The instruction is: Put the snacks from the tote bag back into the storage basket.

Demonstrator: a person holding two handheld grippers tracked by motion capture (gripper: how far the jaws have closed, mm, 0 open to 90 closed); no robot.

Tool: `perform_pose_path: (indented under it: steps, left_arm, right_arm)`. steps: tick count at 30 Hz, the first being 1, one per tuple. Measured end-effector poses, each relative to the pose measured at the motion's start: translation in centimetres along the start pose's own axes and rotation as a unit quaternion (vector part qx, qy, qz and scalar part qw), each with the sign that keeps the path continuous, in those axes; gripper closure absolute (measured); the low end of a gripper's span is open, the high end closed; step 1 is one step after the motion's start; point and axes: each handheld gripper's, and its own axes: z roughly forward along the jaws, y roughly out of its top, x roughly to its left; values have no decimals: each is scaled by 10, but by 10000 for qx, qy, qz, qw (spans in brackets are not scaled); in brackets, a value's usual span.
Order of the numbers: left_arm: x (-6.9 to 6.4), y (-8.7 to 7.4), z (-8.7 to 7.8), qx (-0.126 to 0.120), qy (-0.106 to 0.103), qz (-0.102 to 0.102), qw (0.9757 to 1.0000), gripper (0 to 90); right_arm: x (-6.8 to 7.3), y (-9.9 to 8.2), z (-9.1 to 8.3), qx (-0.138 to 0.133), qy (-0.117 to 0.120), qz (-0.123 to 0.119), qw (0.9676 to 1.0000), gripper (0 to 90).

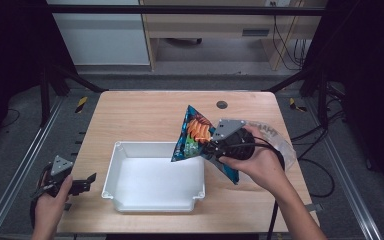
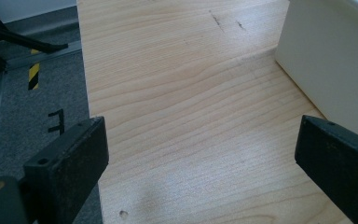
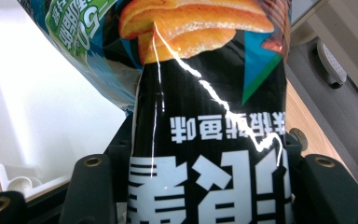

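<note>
Crisp bag [image 3: 205, 140] pinched between the right gripper's [image 1: 215, 146] two black jaws, held over the right rim of the white tray [image 1: 130, 197].

The bag, dark with orange crisps printed on it, hangs tilted above the tray's right edge, clear of the wooden table [image 1: 145, 115]; its upper corner points toward the far edge. The tray sits near the front edge, left of centre. A clear plastic bag [image 1: 280, 142] lies by the right edge, behind the right hand. The left gripper [image 1: 82, 184] rests at the front-left corner, jaws wide apart with nothing between them, just beside the tray's wall [image 2: 326, 60].
</note>
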Motion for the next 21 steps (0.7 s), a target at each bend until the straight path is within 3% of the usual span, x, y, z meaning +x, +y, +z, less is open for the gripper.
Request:
perform_pose_path:
  steps: [21]
  left_arm:
    - [0, 0, 0, 9, 23, 18, 10000, 26]
  right_arm:
    - [13, 14, 2, -65, 120, -174, 9998, 438]
